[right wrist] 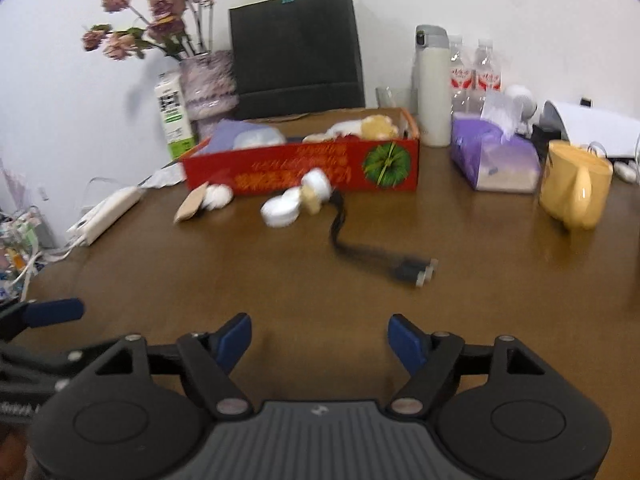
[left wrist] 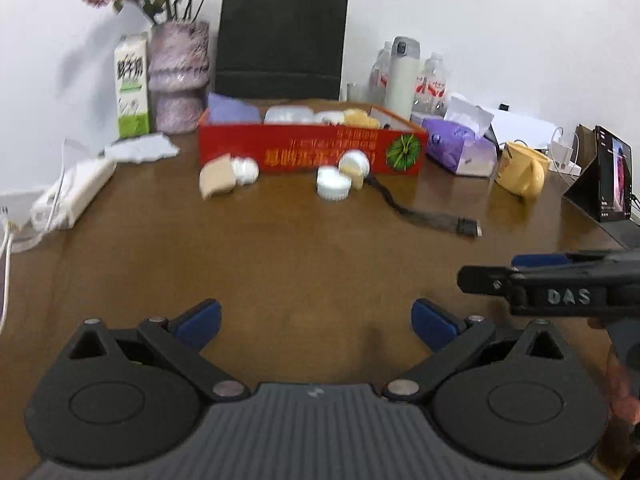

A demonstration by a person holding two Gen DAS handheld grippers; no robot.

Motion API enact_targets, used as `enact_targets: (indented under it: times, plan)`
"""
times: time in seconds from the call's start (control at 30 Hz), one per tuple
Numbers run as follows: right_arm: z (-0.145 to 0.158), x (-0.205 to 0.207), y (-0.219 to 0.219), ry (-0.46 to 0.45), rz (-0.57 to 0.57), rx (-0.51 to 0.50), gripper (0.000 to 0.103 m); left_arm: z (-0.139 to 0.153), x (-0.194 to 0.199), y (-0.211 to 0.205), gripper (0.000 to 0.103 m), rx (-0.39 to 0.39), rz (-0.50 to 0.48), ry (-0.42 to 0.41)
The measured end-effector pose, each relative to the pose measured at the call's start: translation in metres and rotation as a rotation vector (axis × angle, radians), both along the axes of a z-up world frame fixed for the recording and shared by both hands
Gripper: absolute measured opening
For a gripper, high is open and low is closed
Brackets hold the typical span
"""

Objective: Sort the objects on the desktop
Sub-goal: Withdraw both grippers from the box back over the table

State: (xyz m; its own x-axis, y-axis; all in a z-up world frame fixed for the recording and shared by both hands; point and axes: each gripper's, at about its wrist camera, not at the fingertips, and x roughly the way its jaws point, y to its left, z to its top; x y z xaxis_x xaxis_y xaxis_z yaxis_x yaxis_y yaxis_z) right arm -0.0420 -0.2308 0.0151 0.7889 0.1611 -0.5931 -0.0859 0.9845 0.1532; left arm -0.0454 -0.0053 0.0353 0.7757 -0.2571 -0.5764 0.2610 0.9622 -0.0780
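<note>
A red box point(left wrist: 312, 151) point(right wrist: 304, 168) stands at the back of the brown table, holding a purple item, a clear tub and pale round things. In front of it lie a tan pack with a white puff point(left wrist: 224, 176) point(right wrist: 204, 200), two white round jars point(left wrist: 340, 178) point(right wrist: 294, 200) and a black cable point(left wrist: 424, 212) point(right wrist: 380, 256). My left gripper point(left wrist: 316, 320) is open over bare table, nothing between its blue pads. My right gripper point(right wrist: 320, 340) is open too and empty; from the left wrist view its finger shows at the right edge point(left wrist: 520, 276).
A yellow mug point(left wrist: 520, 172) point(right wrist: 576, 184) and a purple tissue pack point(left wrist: 460, 148) point(right wrist: 492, 160) sit at the right. A vase of flowers point(left wrist: 178, 76), a milk carton point(left wrist: 132, 88), a black paper bag point(left wrist: 280, 40), a white flask point(right wrist: 432, 88), water bottles and a power strip point(left wrist: 72, 196) line the back and left.
</note>
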Motion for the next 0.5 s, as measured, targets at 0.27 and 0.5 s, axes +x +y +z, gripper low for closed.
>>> enact_targets:
  times: [0.27,0.5]
  plan:
    - [-0.002,-0.020,0.007,-0.053,0.015,-0.014,0.089,-0.009,-0.006,0.006,0.103,-0.050,0.021,-0.005]
    - [0.002,-0.015,-0.006,-0.080,-0.044,0.047,0.089,-0.011,-0.004,-0.001,0.103,-0.012,0.009,0.016]
